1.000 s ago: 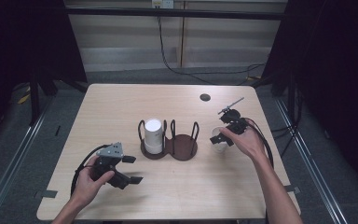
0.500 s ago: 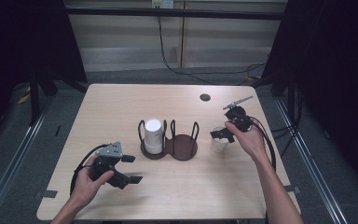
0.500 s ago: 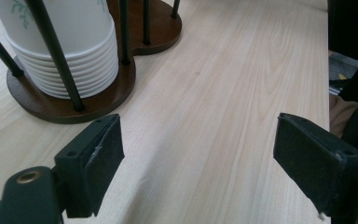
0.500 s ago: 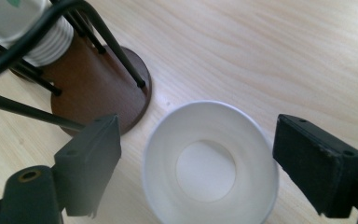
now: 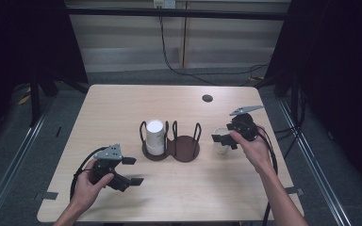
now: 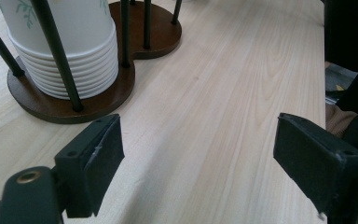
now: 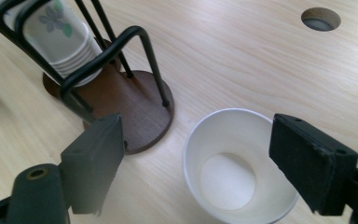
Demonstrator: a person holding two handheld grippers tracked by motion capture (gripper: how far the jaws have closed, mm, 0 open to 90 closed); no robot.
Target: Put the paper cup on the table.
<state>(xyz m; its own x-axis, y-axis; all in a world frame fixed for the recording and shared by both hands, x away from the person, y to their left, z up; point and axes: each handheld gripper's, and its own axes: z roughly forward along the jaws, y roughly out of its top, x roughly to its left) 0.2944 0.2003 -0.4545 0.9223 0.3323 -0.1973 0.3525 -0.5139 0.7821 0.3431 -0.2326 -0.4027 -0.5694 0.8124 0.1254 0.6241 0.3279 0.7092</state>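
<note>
Pale wooden table (image 5: 122, 113) fills the scene before you. Your right gripper (image 5: 222, 140) hangs over a single paper cup (image 7: 240, 165) standing upright just beside the brown cup holder (image 5: 185, 149); its jaws have just been closing, with the cup between them, not yet pressed. Your left gripper (image 5: 132, 170) rests near the table's front edge, jaws wide, holding nothing.

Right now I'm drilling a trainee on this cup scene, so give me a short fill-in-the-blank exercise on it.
1. The stack of paper cups stands in the ____ ring of the brown holder, as the high view shows it.
2. The single white cup stands upright on the ____.
3. Nothing lies between the jaws of the ____ gripper.
Missing words: left; table; left
</note>
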